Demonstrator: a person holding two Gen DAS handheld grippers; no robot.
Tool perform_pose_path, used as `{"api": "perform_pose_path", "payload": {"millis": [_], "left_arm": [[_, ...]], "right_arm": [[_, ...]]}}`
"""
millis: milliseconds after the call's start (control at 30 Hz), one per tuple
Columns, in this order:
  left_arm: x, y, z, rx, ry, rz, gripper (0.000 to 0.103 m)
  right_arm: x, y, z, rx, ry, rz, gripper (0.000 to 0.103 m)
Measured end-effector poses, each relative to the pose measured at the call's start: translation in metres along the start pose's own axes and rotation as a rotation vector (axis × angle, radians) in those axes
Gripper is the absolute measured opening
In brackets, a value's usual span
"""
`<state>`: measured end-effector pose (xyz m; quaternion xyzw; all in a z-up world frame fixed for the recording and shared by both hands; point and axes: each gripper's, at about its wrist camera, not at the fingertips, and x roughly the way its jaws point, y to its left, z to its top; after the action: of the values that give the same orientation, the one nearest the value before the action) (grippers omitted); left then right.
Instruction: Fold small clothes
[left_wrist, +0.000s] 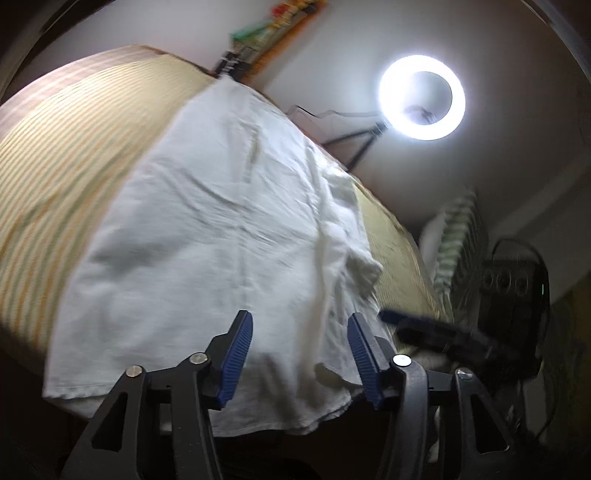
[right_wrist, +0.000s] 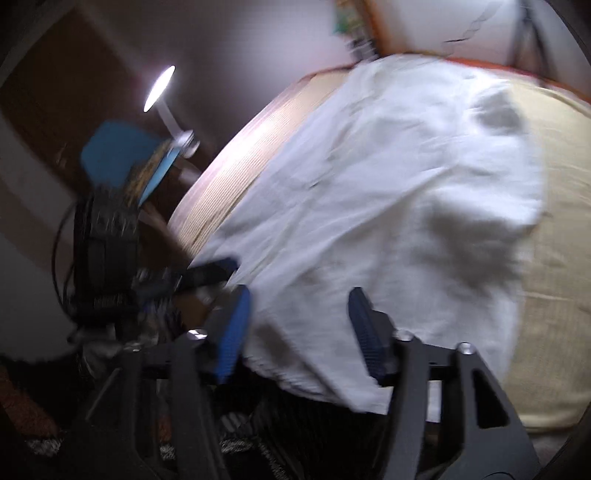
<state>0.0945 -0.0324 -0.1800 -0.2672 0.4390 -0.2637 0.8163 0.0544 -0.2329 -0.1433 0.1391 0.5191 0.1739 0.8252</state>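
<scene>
A white garment (left_wrist: 221, 229) lies spread on a yellow striped table cover (left_wrist: 66, 155), its near hem hanging over the front edge. My left gripper (left_wrist: 301, 354) is open and empty, just in front of that hem. The right gripper shows in the left wrist view (left_wrist: 436, 332) as a blurred dark shape at the garment's right corner. In the right wrist view the same garment (right_wrist: 388, 192) fills the middle. My right gripper (right_wrist: 301, 332) is open and empty over its near edge. The left gripper shows there (right_wrist: 199, 275), blurred, at the garment's left corner.
A lit ring light (left_wrist: 421, 98) on a tripod stands behind the table. A black fan (left_wrist: 513, 291) stands at the right. A desk lamp (right_wrist: 159, 88) and a blue object (right_wrist: 118, 158) are left of the table. The striped cover (right_wrist: 554, 221) extends right of the garment.
</scene>
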Motion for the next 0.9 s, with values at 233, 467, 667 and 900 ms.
{"api": "perform_pose_path", "payload": {"millis": [233,467,667,900], "left_arm": [[0.044,-0.027,0.000,0.057,0.072,0.001,0.047],[0.067,-0.003,0.006,-0.134,0.128,-0.122,0.005],[0.053,-0.013,0.002,-0.298,0.131,-0.310,0.001],[0.054,-0.006,-0.007,-0.223,0.118,-0.114,0.001]], "right_arm": [[-0.025,-0.111,0.017,0.363,-0.149,-0.080,0.061],[0.014,-0.125,0.030,0.317,-0.061,-0.040,0.007],[-0.007,-0.115,0.058,0.256,-0.004,-0.056,0.004],[-0.008,-0.118,0.063,0.251,0.073,-0.101,0.004]]}}
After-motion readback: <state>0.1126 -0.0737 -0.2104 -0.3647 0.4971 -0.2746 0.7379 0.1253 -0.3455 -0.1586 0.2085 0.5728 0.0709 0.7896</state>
